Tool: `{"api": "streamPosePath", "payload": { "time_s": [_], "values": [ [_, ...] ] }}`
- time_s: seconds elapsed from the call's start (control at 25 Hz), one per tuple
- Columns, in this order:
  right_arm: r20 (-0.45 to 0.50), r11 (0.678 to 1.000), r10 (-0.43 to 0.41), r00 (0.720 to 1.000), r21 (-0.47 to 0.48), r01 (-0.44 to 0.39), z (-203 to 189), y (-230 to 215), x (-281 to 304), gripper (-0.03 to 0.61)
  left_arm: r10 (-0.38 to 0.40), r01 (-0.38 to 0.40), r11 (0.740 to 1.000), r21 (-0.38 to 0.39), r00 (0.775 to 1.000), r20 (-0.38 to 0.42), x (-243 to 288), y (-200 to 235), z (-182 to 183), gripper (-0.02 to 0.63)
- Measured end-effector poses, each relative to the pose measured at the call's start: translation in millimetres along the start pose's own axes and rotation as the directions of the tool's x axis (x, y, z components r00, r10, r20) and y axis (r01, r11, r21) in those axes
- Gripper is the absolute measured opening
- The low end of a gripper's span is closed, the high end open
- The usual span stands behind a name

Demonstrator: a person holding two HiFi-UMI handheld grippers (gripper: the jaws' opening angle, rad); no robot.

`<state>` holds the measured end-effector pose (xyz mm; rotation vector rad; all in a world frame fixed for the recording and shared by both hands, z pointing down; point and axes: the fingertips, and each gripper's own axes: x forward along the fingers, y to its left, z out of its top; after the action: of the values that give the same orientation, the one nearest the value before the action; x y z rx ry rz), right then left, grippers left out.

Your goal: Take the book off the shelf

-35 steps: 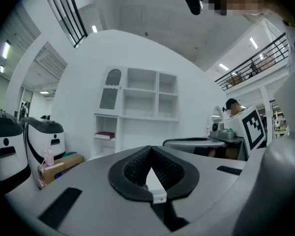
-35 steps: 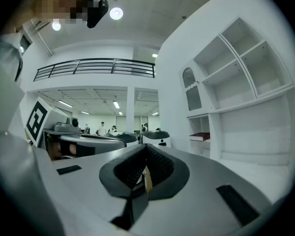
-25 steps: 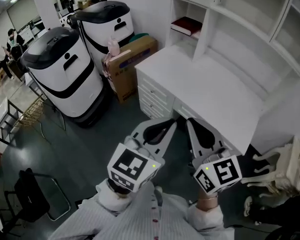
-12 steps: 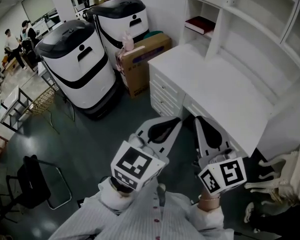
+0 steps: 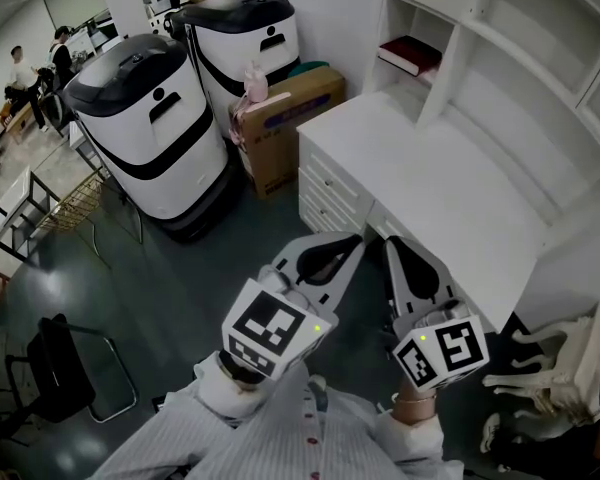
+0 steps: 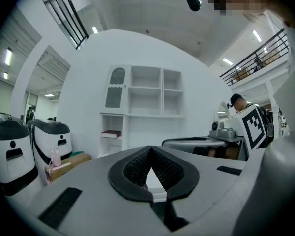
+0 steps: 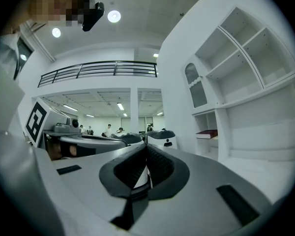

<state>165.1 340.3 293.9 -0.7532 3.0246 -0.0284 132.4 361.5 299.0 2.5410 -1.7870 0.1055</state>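
Lying flat in a cubby [image 5: 398, 16] at the desk's [image 5: 450, 183] far end, the book [image 5: 410, 54] is untouched. Left gripper [image 5: 355, 240] and right gripper [image 5: 388, 243] hang beside the desk's front, jaws closed, empty.

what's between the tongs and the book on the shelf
Just the bare white desk top lies between the left tongs, the right tongs and the book; the head view shows it.
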Motion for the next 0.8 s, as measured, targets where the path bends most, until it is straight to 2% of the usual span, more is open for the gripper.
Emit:
{"api": "streamPosePath", "payload": {
  "time_s": [0.36,0.8],
  "values": [
    [-0.008,0.999,-0.003,1.0,-0.042,0.003,15.4,-27.5,98.5,0.014,-0.035,0.035,0.999,0.021,0.999,0.027,52.2,89.7,26.1,0.011],
    [-0.032,0.996,-0.06,0.998,-0.063,0.058,6.9,-47.6,196.7,0.014,-0.063,0.062,0.998,0.009,0.998,0.022,83.3,193.4,20.1,0.011]
  ]
}}
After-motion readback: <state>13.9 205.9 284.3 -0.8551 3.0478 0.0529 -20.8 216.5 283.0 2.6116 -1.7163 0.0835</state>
